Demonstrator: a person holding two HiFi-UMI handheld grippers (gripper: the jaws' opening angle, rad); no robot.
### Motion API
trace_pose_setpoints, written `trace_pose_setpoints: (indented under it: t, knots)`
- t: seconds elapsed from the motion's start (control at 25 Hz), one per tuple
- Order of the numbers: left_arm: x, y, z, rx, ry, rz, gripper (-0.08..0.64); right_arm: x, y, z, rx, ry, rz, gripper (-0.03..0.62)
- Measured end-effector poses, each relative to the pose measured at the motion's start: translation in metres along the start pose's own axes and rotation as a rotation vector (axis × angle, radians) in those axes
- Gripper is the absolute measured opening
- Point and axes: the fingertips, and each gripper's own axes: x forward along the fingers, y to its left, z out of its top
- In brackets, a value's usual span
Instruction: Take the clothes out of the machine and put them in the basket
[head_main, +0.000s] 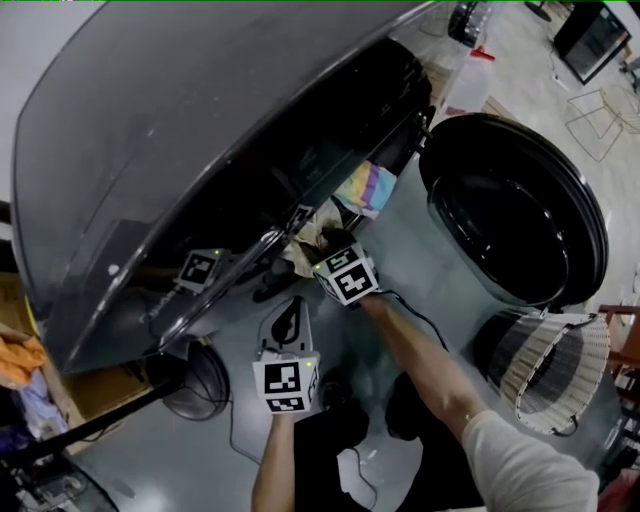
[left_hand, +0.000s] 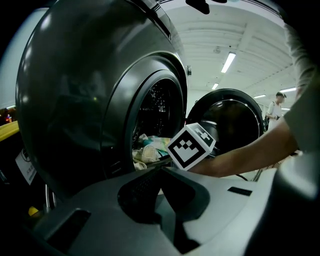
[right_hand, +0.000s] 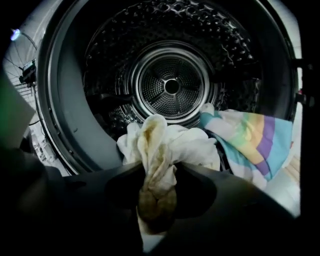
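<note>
Pinching the white cloth (right_hand: 167, 145) by a bunched, stained fold with the right gripper (right_hand: 157, 172), jaws pressing hard on it, right at the mouth of the machine (right_hand: 172, 85). Leaving the striped cloth (right_hand: 255, 137) touching it on the right, draping over the drum's lip. Holding the left gripper (left_hand: 160, 172) outside the opening, lower and further back, jaws meeting on nothing. Standing with the door (head_main: 515, 210) swinging wide open and the basket (head_main: 555, 370) sitting on the floor (head_main: 420, 250) just beside it.
</note>
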Motion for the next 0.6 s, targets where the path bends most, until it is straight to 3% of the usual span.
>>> trace_pose_setpoints:
  t: [0.28,0.6]
  knots:
    - [-0.029,-0.009,0.026,-0.004,0.022,-0.008,0.017,-0.046,0.029,0.021,0.001,0.001,0.029,0.133]
    - [-0.077,-0.025,0.093,-0.039,0.02,0.005,0.017,-0.15,0.071,0.076,-0.028,-0.03,0.021,0.132]
